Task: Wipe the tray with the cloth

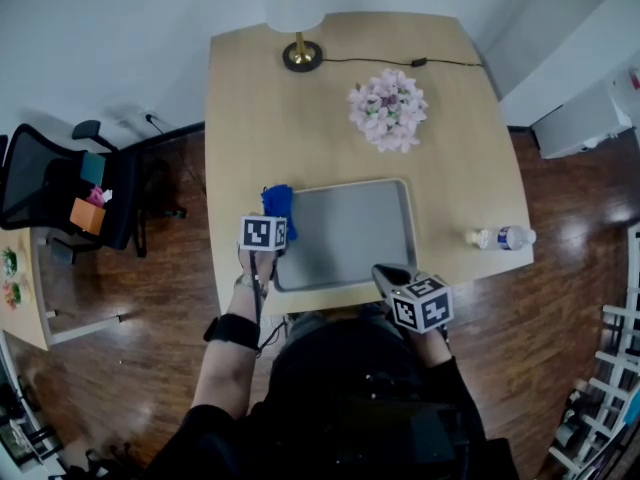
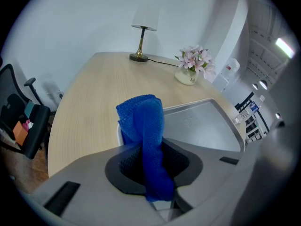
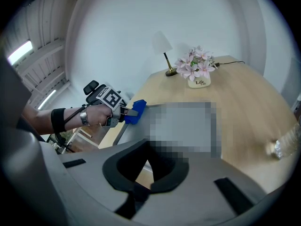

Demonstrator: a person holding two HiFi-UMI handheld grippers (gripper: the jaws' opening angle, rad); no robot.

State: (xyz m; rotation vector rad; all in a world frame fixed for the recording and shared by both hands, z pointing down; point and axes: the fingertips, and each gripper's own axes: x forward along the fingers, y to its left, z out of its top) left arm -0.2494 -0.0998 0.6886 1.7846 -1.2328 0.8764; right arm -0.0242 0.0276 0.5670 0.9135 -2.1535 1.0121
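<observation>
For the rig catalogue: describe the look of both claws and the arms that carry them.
The left claw and right claw have pale grey bodies with black pads; each carries a cube of black-and-white square markers. The left arm wears a wide black band and a silvery bracelet; the clothing is black.

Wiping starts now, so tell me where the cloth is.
In the head view, the cloth sits clamped in the left gripper at the far left corner of the tray.

The left gripper (image 2: 154,167) pinches the blue cloth (image 2: 142,117) over the tray's (image 2: 203,126) near left corner. A lamp (image 2: 143,36) and flowers (image 2: 194,61) stand far back.
</observation>
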